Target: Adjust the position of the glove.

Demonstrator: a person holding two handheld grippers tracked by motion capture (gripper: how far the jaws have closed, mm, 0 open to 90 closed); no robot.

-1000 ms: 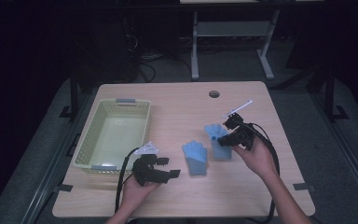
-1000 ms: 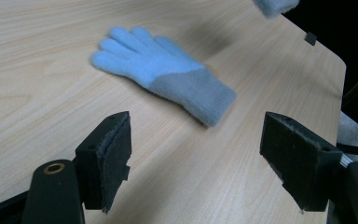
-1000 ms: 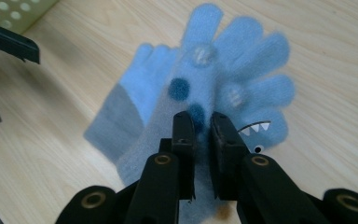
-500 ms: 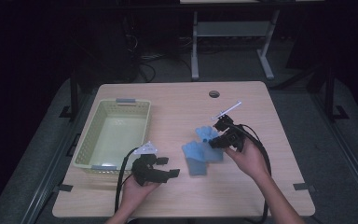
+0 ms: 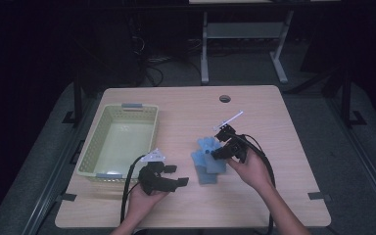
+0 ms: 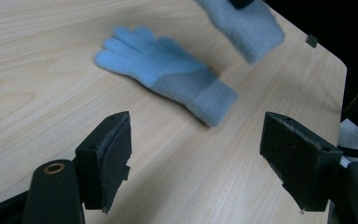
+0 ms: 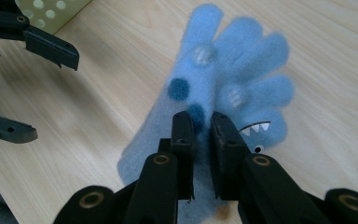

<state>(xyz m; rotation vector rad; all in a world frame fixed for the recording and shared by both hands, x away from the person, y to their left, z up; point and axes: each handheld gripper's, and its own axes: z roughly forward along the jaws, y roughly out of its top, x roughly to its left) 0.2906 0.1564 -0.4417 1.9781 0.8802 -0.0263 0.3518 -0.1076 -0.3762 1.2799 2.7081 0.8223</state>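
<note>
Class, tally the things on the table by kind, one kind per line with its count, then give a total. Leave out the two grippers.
Blue gloves: 2, one held glove and one flat glove
Green basket: 1
Total: 3
</note>
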